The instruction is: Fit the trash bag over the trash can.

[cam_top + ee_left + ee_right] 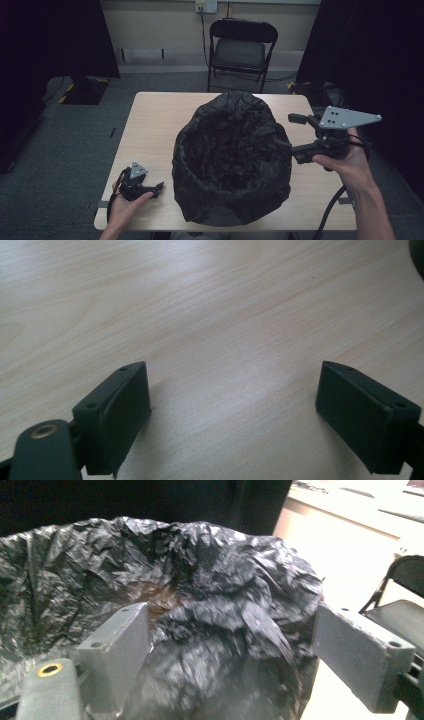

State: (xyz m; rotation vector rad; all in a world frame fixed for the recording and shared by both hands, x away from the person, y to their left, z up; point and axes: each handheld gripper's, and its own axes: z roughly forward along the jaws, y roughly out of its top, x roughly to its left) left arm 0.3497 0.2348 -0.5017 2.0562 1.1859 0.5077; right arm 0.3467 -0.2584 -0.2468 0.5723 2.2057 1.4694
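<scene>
A large black plastic bag (232, 155) stands open-mouthed in the middle of the light wooden table (150, 120). My right gripper (296, 135) hovers at the bag's right side, open, with its jaws pointing at the rim. In the right gripper view the crumpled rim of the bag (200, 570) rises just beyond and between the wide jaws of that gripper (227, 615), and neither pad presses on it. My left gripper (157, 188) rests low at the table's front left corner, open. Between its jaws (232, 375) lies just bare tabletop (200, 300).
A black folding chair (240, 50) stands behind the table's far edge. Dark curtains hang at the left and right. The right gripper's cable (330, 210) trails off the table's front right edge. Bare tabletop lies left of the bag.
</scene>
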